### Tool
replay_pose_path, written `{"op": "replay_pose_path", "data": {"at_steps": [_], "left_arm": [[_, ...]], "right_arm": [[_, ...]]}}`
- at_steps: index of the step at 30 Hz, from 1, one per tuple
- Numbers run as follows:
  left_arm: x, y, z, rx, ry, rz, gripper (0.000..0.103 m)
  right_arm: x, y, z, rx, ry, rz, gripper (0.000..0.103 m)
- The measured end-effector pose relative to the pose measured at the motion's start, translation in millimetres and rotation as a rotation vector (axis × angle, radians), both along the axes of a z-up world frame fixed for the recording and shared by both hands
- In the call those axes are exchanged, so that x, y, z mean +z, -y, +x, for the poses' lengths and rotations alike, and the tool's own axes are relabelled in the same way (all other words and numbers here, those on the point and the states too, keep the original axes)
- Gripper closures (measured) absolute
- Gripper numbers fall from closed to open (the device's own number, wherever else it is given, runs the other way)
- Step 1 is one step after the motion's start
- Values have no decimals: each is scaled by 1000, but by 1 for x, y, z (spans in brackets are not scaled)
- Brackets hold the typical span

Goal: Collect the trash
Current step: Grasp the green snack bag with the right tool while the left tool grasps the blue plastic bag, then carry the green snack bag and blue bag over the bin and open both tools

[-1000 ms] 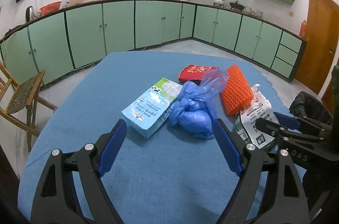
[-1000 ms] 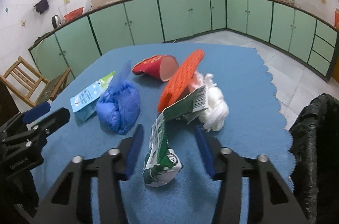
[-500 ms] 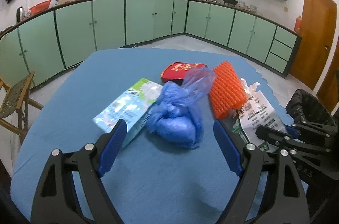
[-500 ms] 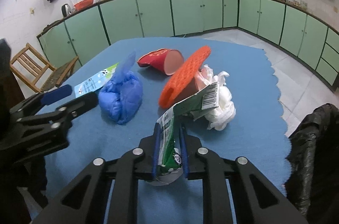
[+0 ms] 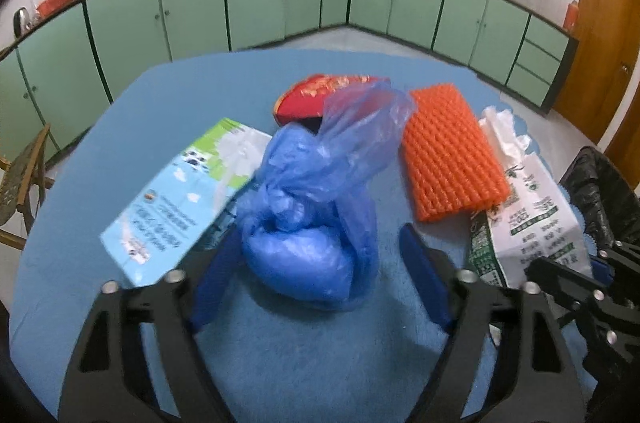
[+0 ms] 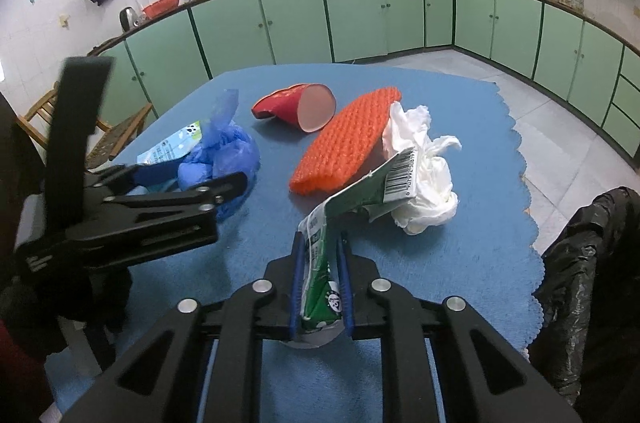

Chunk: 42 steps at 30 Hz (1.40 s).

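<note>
Trash lies on a blue tablecloth (image 5: 304,355). My left gripper (image 5: 316,267) is open, its fingers on either side of a knotted blue plastic bag (image 5: 312,223), also seen in the right wrist view (image 6: 228,159). My right gripper (image 6: 320,287) is shut on a crumpled green and white carton (image 6: 320,287), which shows in the left wrist view (image 5: 532,231). A light blue milk carton (image 5: 176,199) lies left of the bag. An orange foam net (image 5: 448,151), a red paper cup (image 6: 296,103) and white tissue (image 6: 420,167) lie beyond.
A black trash bag (image 6: 588,283) hangs open at the table's right edge, also in the left wrist view (image 5: 600,191). A wooden chair (image 5: 24,175) stands left of the table. Green kitchen cabinets (image 6: 360,15) line the far walls.
My left gripper has moved forward and now straddles the blue bag. My right gripper has closed on the green and white carton, which was loose between its fingers a second ago.
</note>
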State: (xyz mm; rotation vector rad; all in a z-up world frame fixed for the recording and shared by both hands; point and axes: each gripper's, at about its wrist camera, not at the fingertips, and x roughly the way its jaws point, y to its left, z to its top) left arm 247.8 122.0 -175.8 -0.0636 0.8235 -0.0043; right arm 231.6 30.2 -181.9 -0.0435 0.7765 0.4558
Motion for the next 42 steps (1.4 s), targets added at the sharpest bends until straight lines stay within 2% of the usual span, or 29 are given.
{"op": "replay_pose_path", "data": {"at_steps": [1, 7, 15, 17, 22, 24, 26, 29, 42], "left_arm": [[-2, 0, 3, -5, -15, -8, 48], [-2, -1, 1, 3, -3, -31, 60], [9, -1, -32, -12, 43, -49, 62], [11, -1, -39, -19, 43, -46, 62], [12, -4, -52, -18, 30, -42, 62], [13, -3, -54, -20, 24, -40, 62], [14, -2, -58, -21, 23, -36, 62], [19, -1, -59, -22, 25, -37, 62], [49, 9, -82, -37, 77, -52, 62]], "right_arm": [[0, 1, 0, 0, -1, 3, 87], [-1, 3, -1, 3, -3, 9, 87], [7, 3, -4, 9, 12, 6, 83], [9, 2, -6, 8, 19, 5, 77], [14, -1, -4, 5, 23, 11, 77], [14, -2, -3, 11, 19, 18, 81], [15, -2, -2, 23, 17, 16, 92], [18, -4, -4, 38, 24, 9, 96], [50, -2, -29, 66, 80, 21, 97]]}}
